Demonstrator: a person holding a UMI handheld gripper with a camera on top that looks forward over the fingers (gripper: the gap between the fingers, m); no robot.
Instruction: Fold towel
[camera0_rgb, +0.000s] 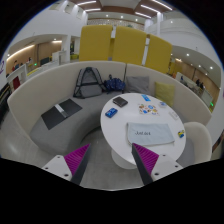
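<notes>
The towel (147, 131), a pale folded rectangle with a small dark mark on its top face, lies flat on the round white table (120, 125), on the half of the tabletop nearer the gripper and well beyond the fingertips. Farther back on the same table sit a dark flat device (120, 101) near the far rim, a small cluster of blue and orange items (148, 100) beside it, and a few tiny objects (181, 131) at the table's right side, too small to name. The gripper (111, 152) hangs above the floor, short of the table, its two fingers spread wide apart with nothing between them; the magenta pads (76, 157) show on their inner faces, and the right-hand finger overlaps the table's near rim in the view without clearly touching it. A curved white bench seat (50, 105) wraps around the left side of the table, carrying a grey laptop-like slab (59, 114), and a dark backpack (89, 80) rests against its back. Behind the seating stand tall yellow partition panels (114, 45), with an open office interior and ceiling light strips (120, 12) beyond.
</notes>
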